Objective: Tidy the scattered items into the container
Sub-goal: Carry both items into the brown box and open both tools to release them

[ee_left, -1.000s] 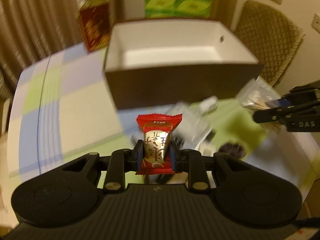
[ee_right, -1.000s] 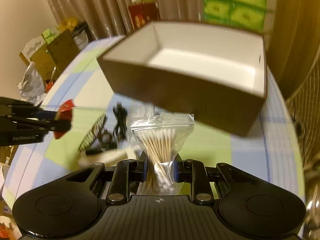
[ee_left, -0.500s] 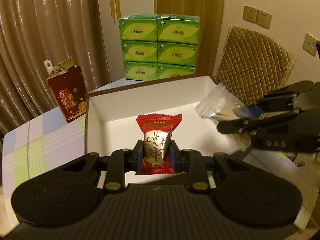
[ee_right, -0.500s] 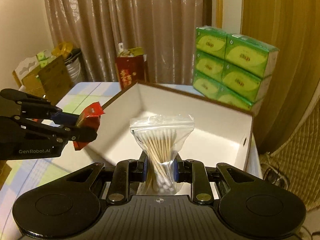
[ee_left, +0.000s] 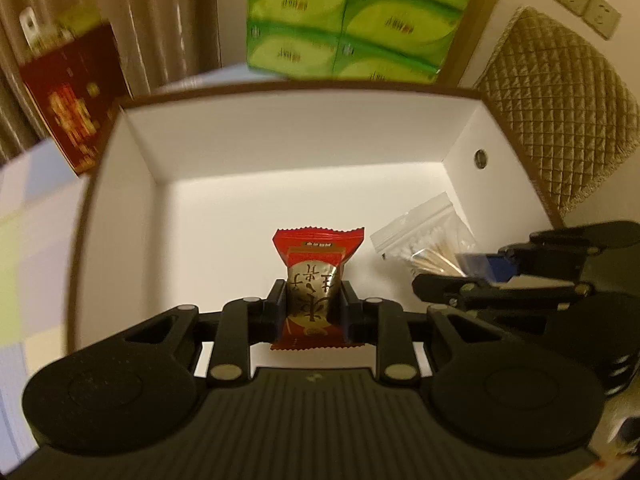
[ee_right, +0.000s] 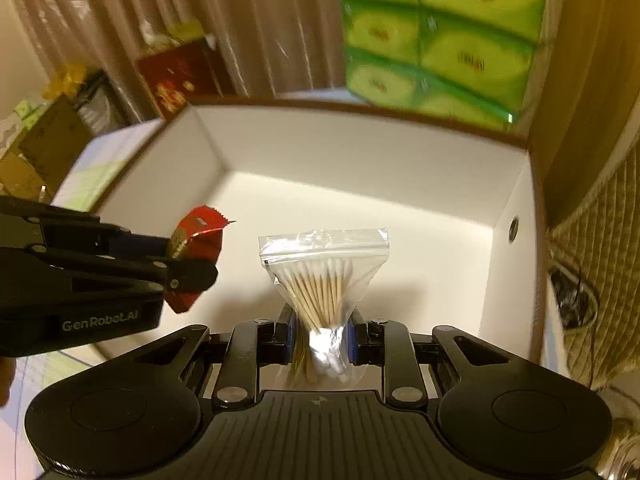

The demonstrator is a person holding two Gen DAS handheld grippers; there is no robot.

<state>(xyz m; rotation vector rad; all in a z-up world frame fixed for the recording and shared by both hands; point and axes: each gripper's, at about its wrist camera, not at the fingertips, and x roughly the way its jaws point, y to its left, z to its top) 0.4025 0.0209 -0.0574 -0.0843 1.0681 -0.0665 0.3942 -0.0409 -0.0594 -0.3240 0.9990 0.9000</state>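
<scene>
Checked tablecloth in pale blue, green and cream covers the table under a box with brown outer walls and a white inside. Left gripper is clenched on a red sweet packet, held upright above the near half of the box floor. Right gripper is clenched on a clear bag of cotton swabs, also upright over the box floor, to the right of the packet and near the box's right wall. Neither item touches the floor as far as I can tell. Behind the box: stacked green tissue packs at centre, a red gift bag to the left by brown curtains, a quilted chair back to the right. Cardboard cartons sit left of the box, off the table.
</scene>
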